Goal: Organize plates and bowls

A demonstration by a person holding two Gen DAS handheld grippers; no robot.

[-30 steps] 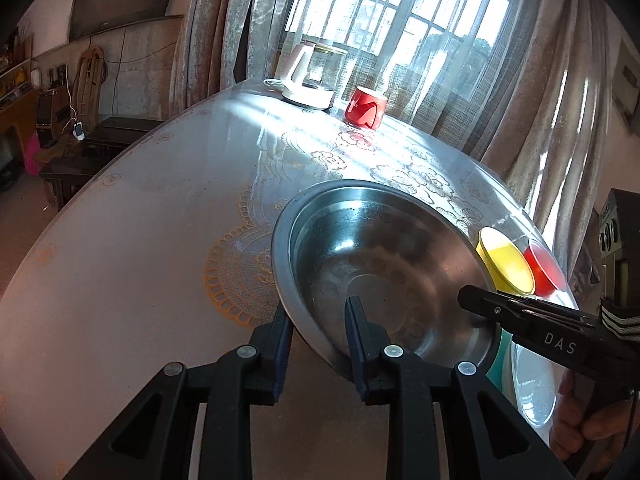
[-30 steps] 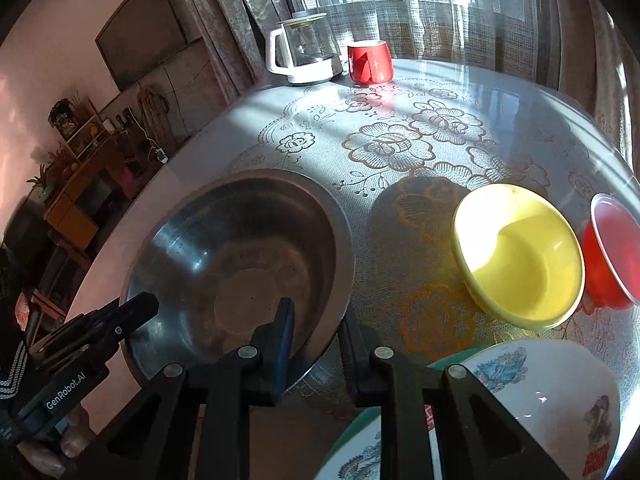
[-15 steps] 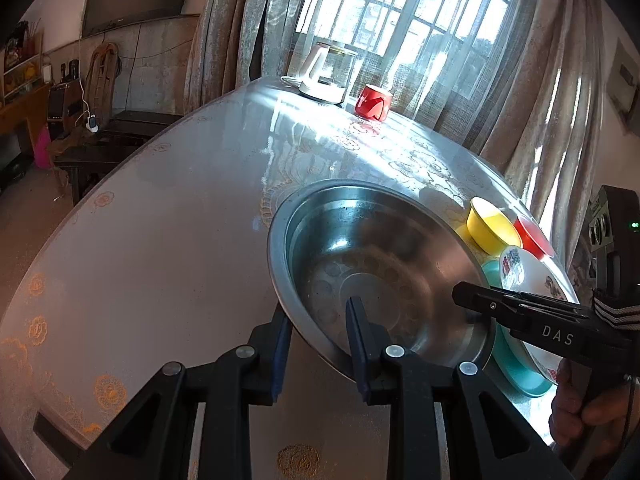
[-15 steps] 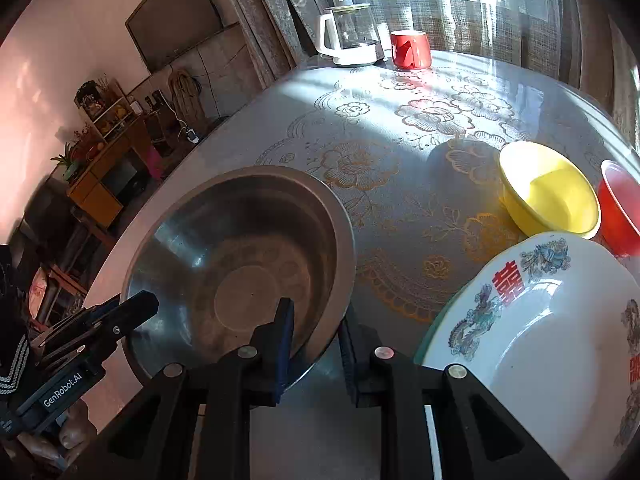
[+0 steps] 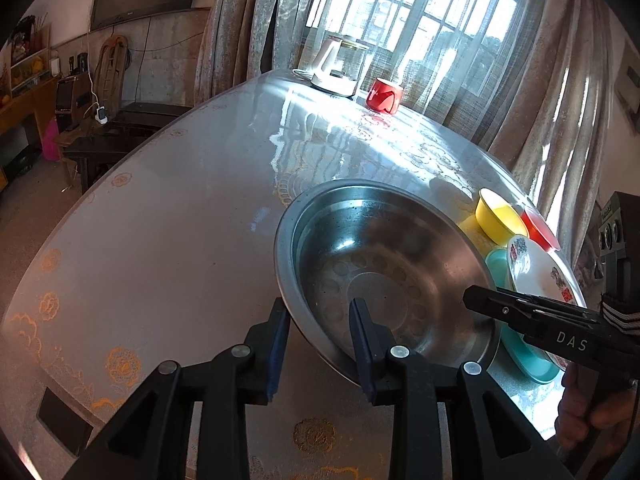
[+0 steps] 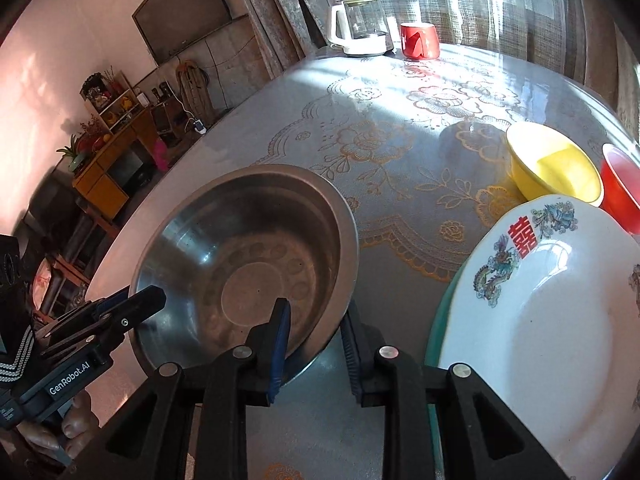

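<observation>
A large steel bowl is held above the table by both grippers. My left gripper is shut on its near rim. My right gripper is shut on the rim at the opposite side of the same steel bowl. To the right stand a white decorated plate on a teal plate, a yellow bowl and a red bowl. The white plate, yellow bowl and red bowl also show in the left wrist view.
A round table with a lace-pattern cover carries a glass kettle and a red mug at the far edge by the curtained window. A bench and shelves stand beyond the table's left side.
Both grippers have lifted the steel bowl and drawn it back toward the near edge of the table. The plates and small bowls have stayed put.
</observation>
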